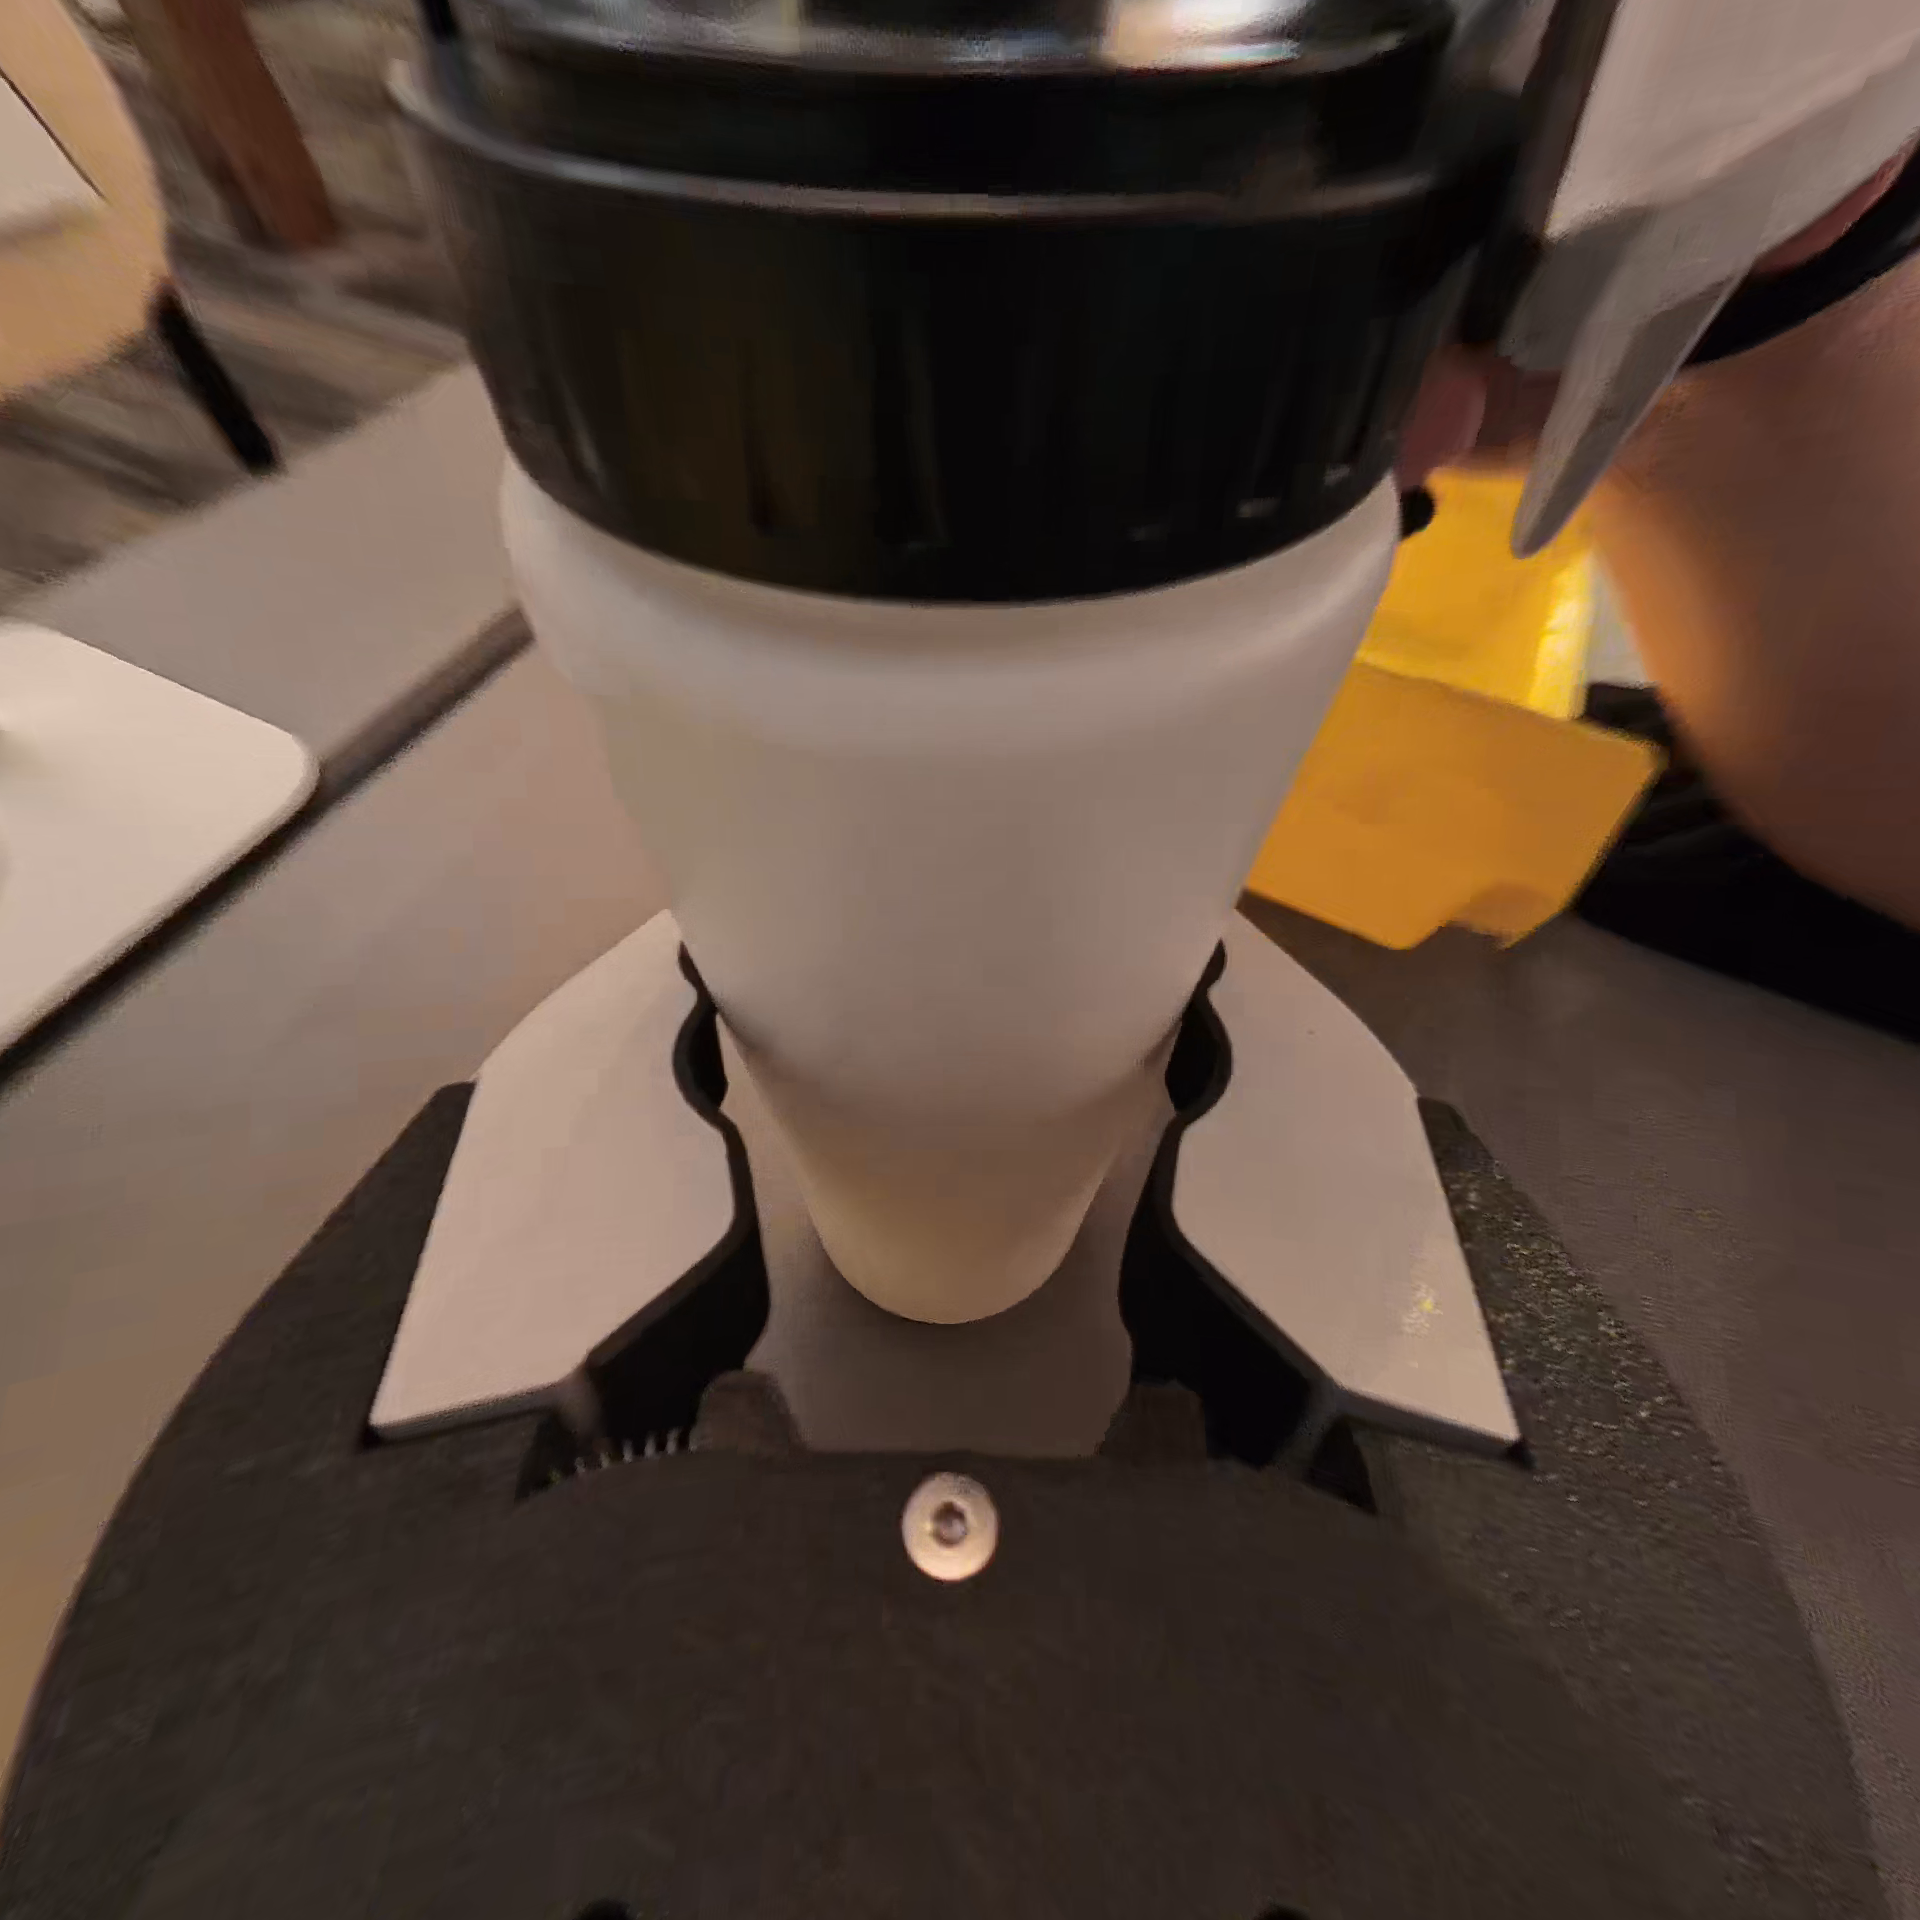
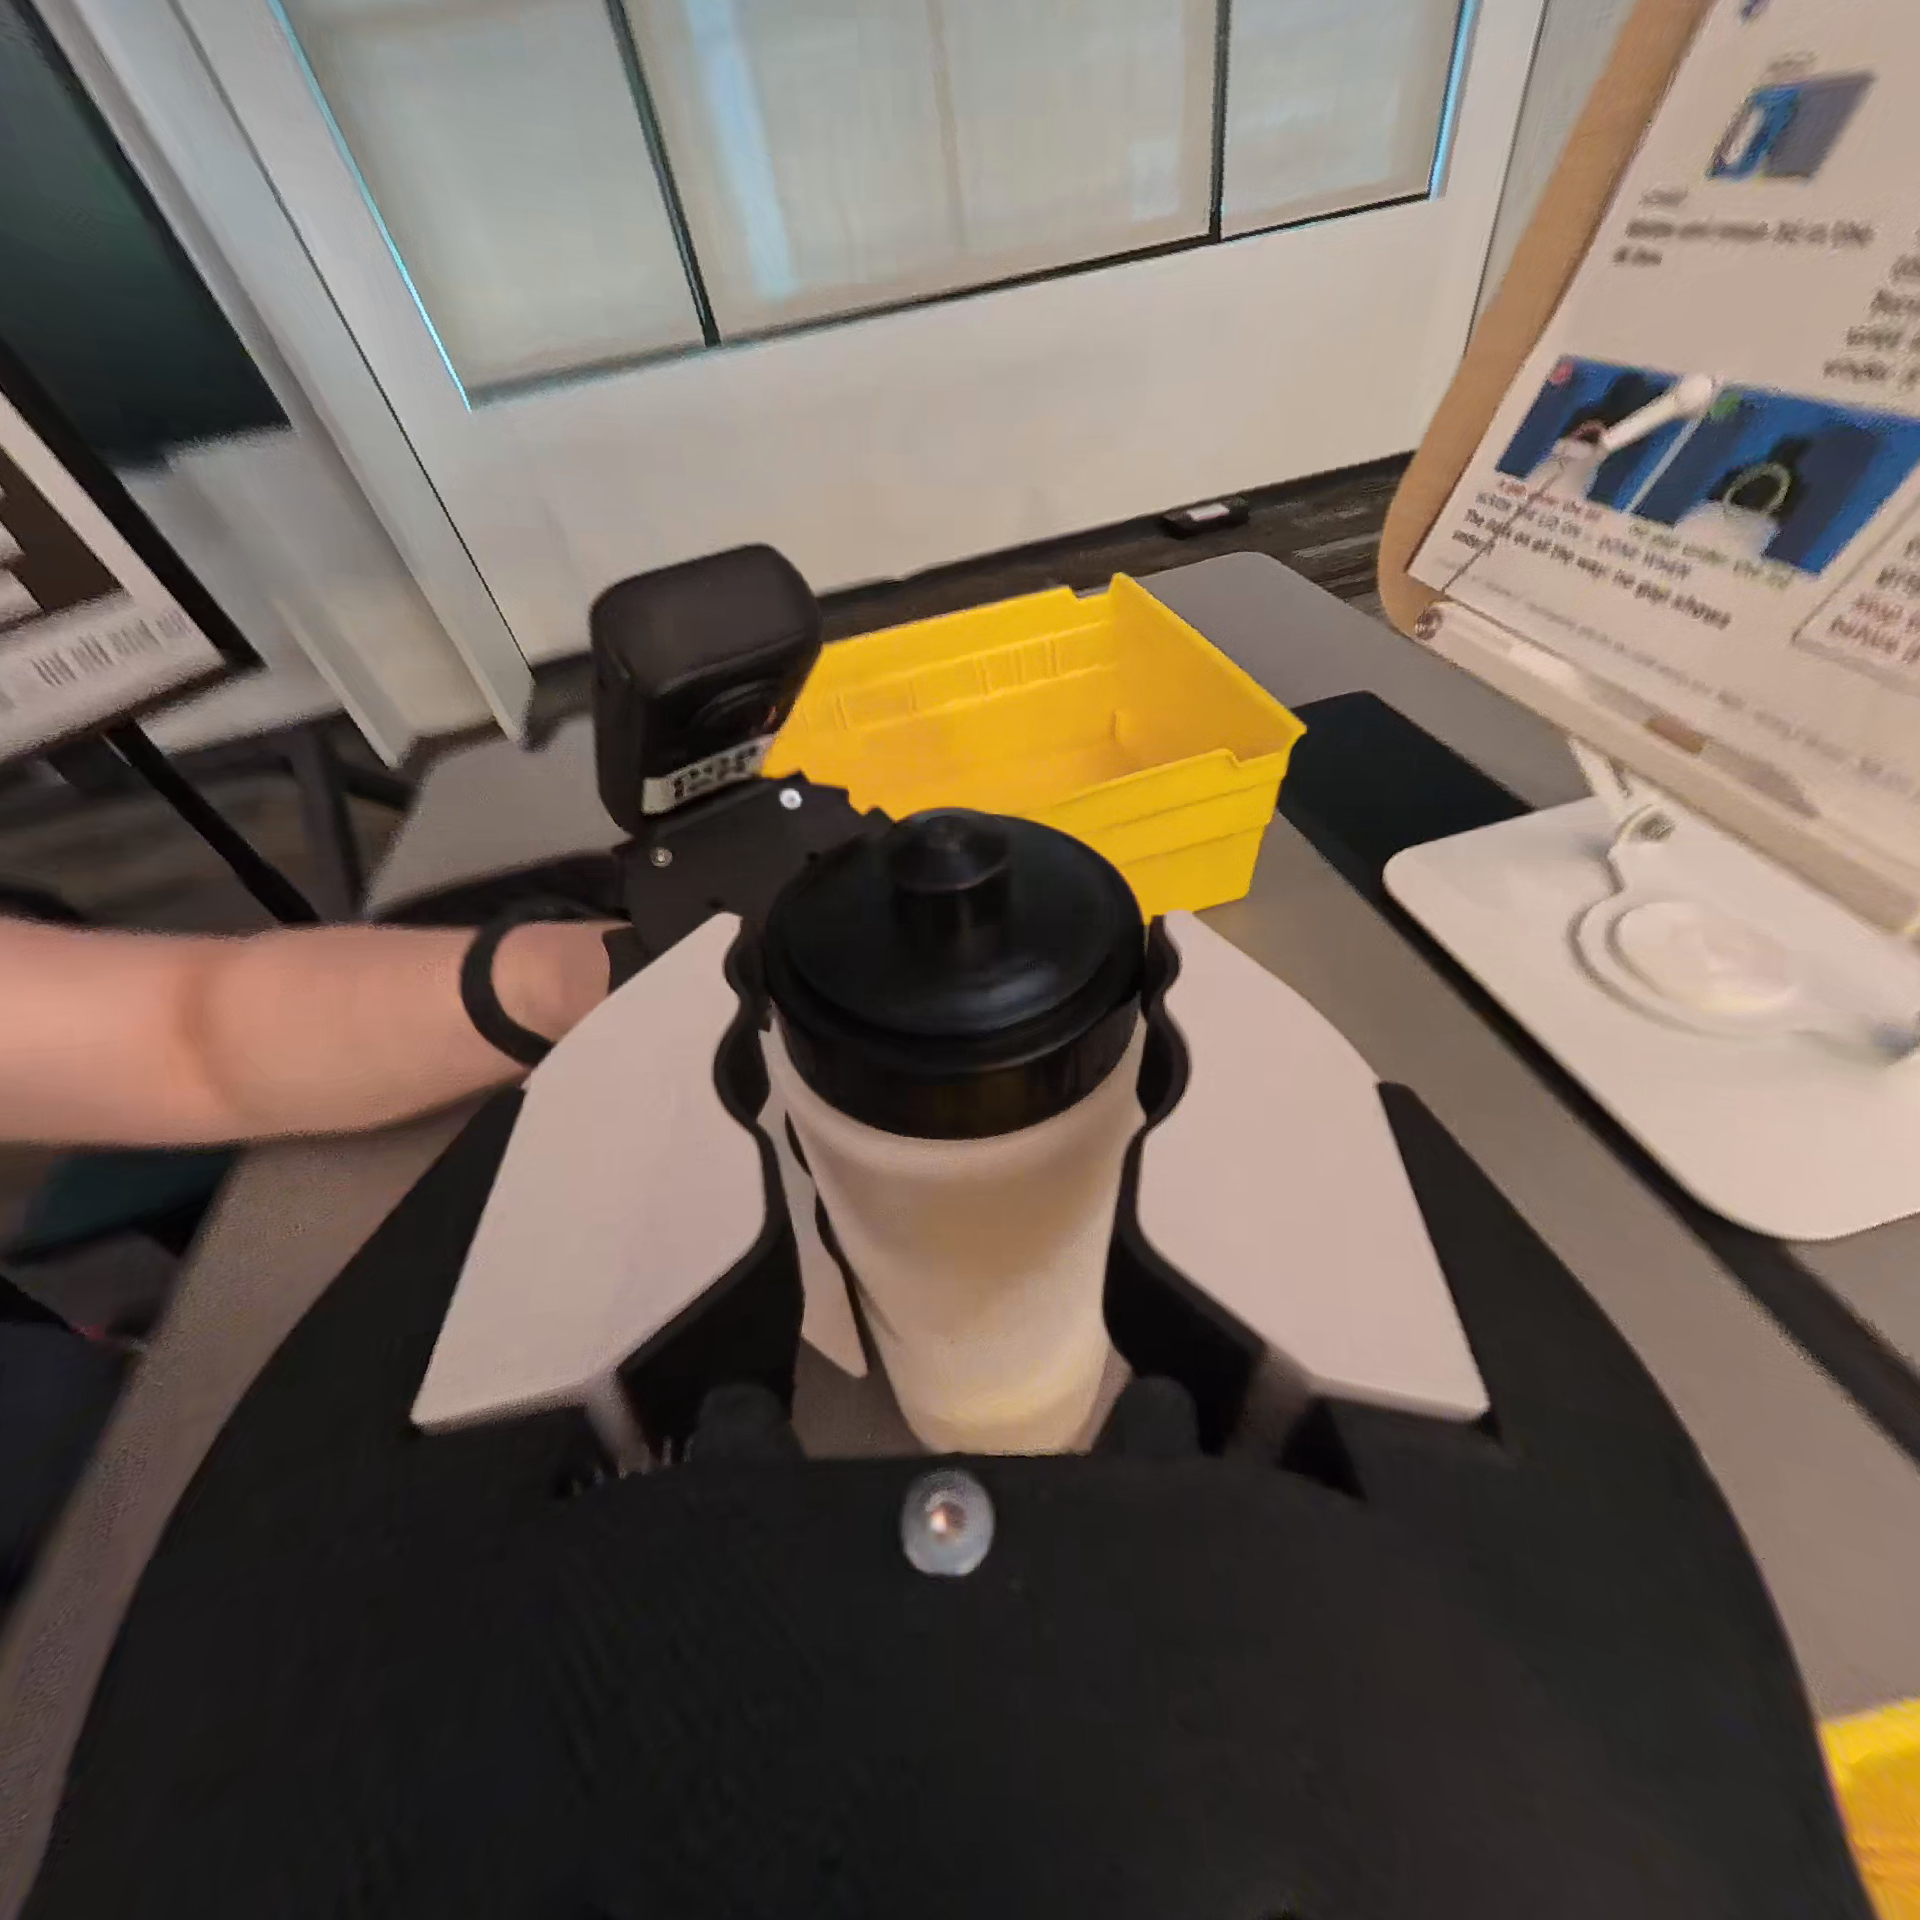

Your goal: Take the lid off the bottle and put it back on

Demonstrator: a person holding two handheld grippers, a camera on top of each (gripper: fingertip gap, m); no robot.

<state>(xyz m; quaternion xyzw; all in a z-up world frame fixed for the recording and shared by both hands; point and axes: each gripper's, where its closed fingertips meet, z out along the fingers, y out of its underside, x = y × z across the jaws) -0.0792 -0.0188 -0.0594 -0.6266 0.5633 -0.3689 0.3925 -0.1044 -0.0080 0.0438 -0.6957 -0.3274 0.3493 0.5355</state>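
**Item: squeeze bottle, lid on**

Translucent white soft-plastic bottle [image 2: 966,1247] with black ribbed screw lid [image 2: 951,977], standing on the grey tabletop [image 1: 312,1039]. Probably light and yielding; the body would dent under pressure. Left gripper [image 1: 951,1049] fingers clamp the lower body; right gripper [image 2: 951,1023] fingers close on the lid's ribbed skirt, the best purchase.

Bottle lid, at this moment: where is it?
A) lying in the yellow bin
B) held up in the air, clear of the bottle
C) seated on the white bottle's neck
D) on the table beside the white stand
C: the black lid sits on top of the white bottle, with the right gripper closed around the lid's sides; the yellow bin behind looks empty.
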